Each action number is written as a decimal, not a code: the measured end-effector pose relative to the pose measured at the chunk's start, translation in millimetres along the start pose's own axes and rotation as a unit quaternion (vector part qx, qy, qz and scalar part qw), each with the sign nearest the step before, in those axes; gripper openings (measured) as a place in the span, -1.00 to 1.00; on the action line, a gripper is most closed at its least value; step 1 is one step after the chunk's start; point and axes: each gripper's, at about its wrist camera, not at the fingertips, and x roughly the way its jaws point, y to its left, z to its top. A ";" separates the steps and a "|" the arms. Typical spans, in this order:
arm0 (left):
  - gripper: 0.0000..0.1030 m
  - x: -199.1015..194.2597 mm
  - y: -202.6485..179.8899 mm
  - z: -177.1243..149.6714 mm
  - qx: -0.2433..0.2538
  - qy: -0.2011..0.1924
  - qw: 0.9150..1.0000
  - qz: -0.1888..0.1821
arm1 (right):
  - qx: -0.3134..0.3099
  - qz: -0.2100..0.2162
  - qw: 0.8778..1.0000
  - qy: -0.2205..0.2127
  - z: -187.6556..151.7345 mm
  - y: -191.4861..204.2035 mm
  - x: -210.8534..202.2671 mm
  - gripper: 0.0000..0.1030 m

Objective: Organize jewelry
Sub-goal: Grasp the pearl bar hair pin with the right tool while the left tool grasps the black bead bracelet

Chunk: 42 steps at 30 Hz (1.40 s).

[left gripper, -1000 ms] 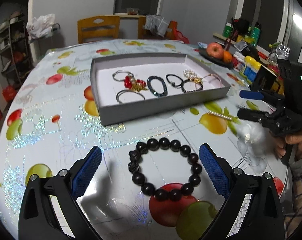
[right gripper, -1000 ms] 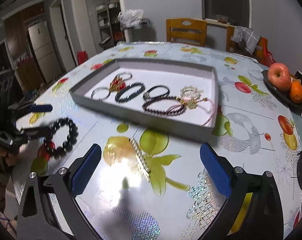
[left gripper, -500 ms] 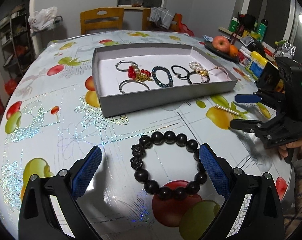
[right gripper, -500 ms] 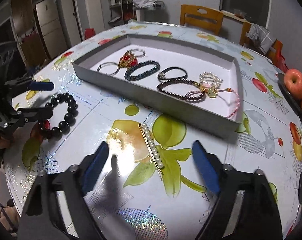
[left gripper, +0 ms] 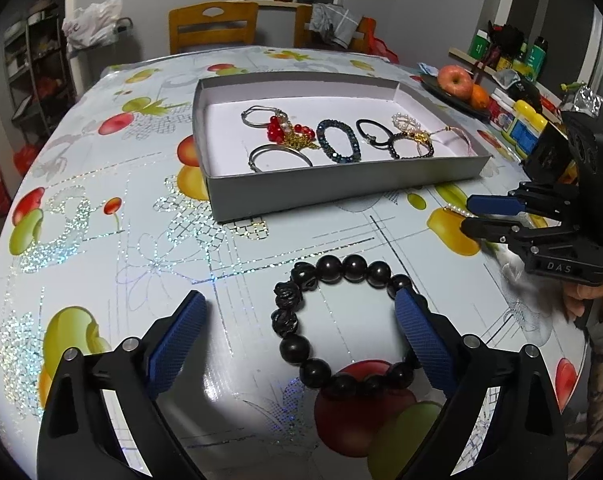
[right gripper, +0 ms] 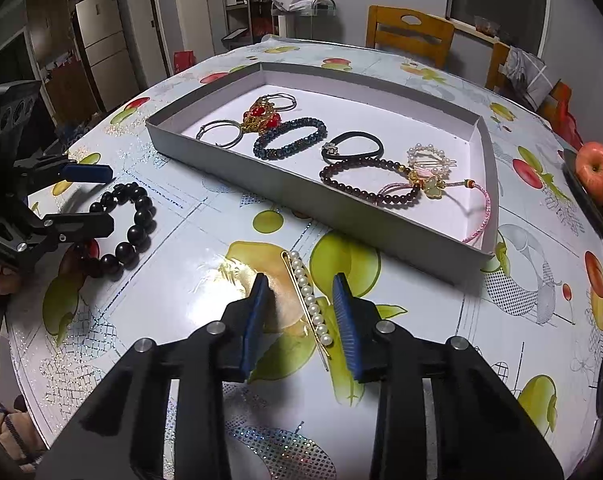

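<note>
**Two pieces left outside the tray as both grippers line up**

I have the left gripper (left gripper: 297, 322) spread wide over the black round-bead bracelet (left gripper: 343, 326), which lies flat on the fruit-print tablecloth (left gripper: 101, 216) near me; its right pad sits against the right side of the loop, the left pad well clear. The right gripper (right gripper: 301, 308) is part-closed, its blue pads straddling the gold hairpin with a row of white pearls (right gripper: 309, 300) but not yet touching it as far as I can tell.

By my reading the job is mostly done: the shallow grey cardboard tray (right gripper: 261, 182) on the far side already holds the silver hoops (right gripper: 219, 132), the red-and-gold piece (right gripper: 261, 114), the dark blue beaded bracelet (right gripper: 289, 138), the black band (right gripper: 353, 146), the maroon bead bracelet (right gripper: 365, 182) and the pearl-and-pink cord piece (right gripper: 429, 170). Only the black bracelet and the hairpin are left on the cloth.

In the right wrist view the hairpin's long axis runs near to far, tilted slightly left at its far end, its bare wire tip pointing toward me between the pads. It lies just near the tray's front wall.
</note>
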 end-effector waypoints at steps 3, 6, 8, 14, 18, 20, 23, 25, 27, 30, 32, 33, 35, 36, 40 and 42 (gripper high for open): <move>0.83 2.4 1.1 2.8 0.002 0.001 1.000 0.013 | 0.001 0.001 1.000 0.000 0.3 -0.4 0.4 -0.35; 0.83 5.2 -0.3 2.8 0.008 0.008 1.000 0.023 | 0.001 0.001 1.000 0.000 0.1 -0.2 0.4 -0.35; 0.83 6.6 -3.1 2.1 0.016 0.011 0.999 0.027 | 0.000 0.001 1.000 0.000 0.1 -0.1 0.1 -0.35; 0.82 11.7 -12.2 0.9 0.041 0.023 0.997 0.053 | -0.002 -0.003 1.000 0.000 -0.2 0.7 0.3 -0.35; 0.58 8.6 -14.4 0.1 0.048 0.016 0.997 0.050 | -0.001 -0.001 1.000 0.000 -0.2 0.8 0.2 -0.35; 0.31 6.6 -15.5 0.0 0.050 0.011 0.997 0.049 | -0.001 -0.001 1.000 0.000 -0.1 0.7 0.2 -0.35; 0.19 5.7 -17.7 -0.3 0.053 0.009 0.997 0.046 | -0.002 -0.003 1.000 0.000 0.0 0.7 0.1 -0.35; 0.07 4.6 -19.8 -0.9 0.056 0.008 0.997 0.043 | -0.002 -0.003 1.000 0.000 -0.1 0.8 0.2 -0.35; -0.06 4.0 -21.8 -0.8 0.059 0.007 0.997 0.041 | -0.002 -0.003 1.000 -0.001 -0.1 0.5 0.3 -0.35; -0.21 2.3 -23.7 -2.4 0.061 0.005 0.997 0.035 | -0.003 -0.004 1.000 -0.001 0.0 1.0 0.3 -0.35; -0.23 1.1 -24.8 -3.4 0.064 0.005 0.998 0.024 | -0.004 -0.005 1.000 -0.001 0.0 0.8 0.2 -0.36; -0.23 0.9 -25.2 -3.7 0.064 0.005 0.998 0.019 | -0.006 -0.004 1.000 -0.001 0.0 1.5 0.1 -0.43; -0.23 1.4 -28.0 -4.2 0.070 0.006 0.997 0.022 | -0.011 -0.006 1.000 -0.002 0.1 3.4 -0.1 -0.58; -0.23 1.7 -30.0 -4.4 0.075 0.006 0.997 0.023 | -0.012 -0.007 1.000 -0.002 0.0 4.0 -0.4 -0.62; -0.23 1.9 -32.8 -4.7 0.080 0.006 0.997 0.020 | -0.016 -0.003 1.000 -0.002 -0.2 5.6 -0.2 -0.79; -0.23 1.6 -32.7 -4.7 0.079 0.006 0.997 0.019 | -0.018 0.000 1.000 -0.002 -0.3 6.0 -0.1 -0.83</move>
